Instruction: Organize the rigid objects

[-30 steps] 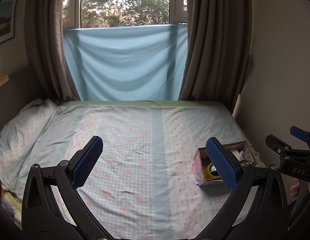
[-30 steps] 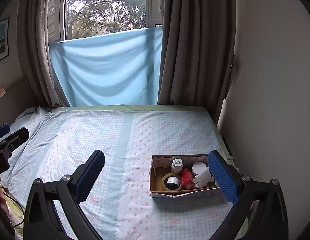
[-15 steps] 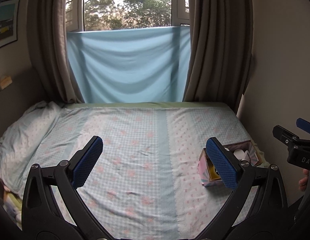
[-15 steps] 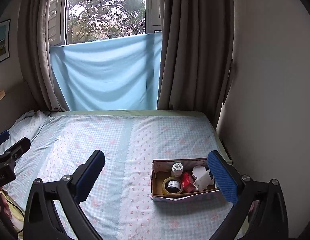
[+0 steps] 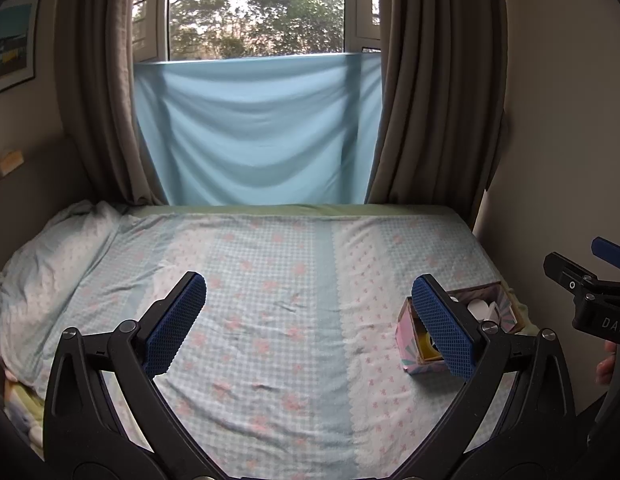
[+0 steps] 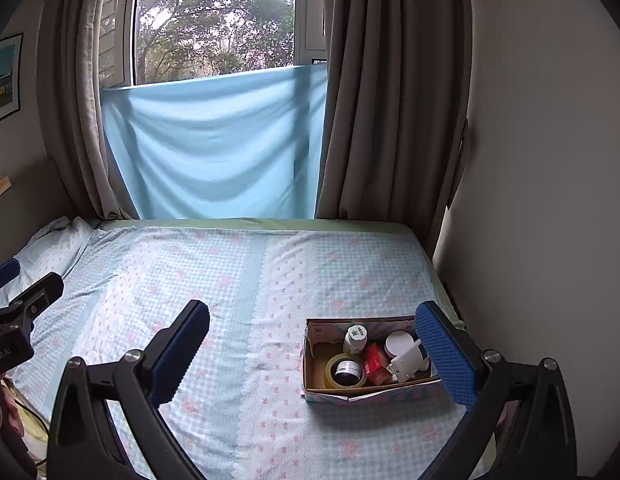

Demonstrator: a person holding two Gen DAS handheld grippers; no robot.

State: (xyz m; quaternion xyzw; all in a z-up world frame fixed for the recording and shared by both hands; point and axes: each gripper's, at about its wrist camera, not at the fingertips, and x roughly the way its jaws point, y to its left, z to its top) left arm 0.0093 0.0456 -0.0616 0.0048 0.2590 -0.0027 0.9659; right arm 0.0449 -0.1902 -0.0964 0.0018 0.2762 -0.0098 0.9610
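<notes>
A small cardboard box (image 6: 313,368) with a patterned outside (image 5: 407,354) sits on the bed near its right edge. Inside lie a yellow tape roll (image 6: 345,371) around a dark jar, a white bottle (image 6: 354,339), a red packet (image 6: 377,364), a white round lid (image 6: 398,342) and a white plastic piece (image 6: 405,362). My right gripper (image 6: 311,350) hovers open above and in front of the box, empty. Open and empty as well, my left gripper (image 5: 310,322) hangs over the bed's middle, the box behind its right finger (image 5: 441,326).
The bed (image 5: 294,280) carries a blue checked sheet with pink flowers. A rumpled pillow (image 5: 50,264) lies at the left. Brown curtains (image 6: 389,120) and a blue cloth (image 6: 214,148) hang at the window behind. A wall (image 6: 549,200) runs close along the right side.
Both grippers have drawn back and risen a little, so the box sits lower and smaller in view. Both stay open and empty.
</notes>
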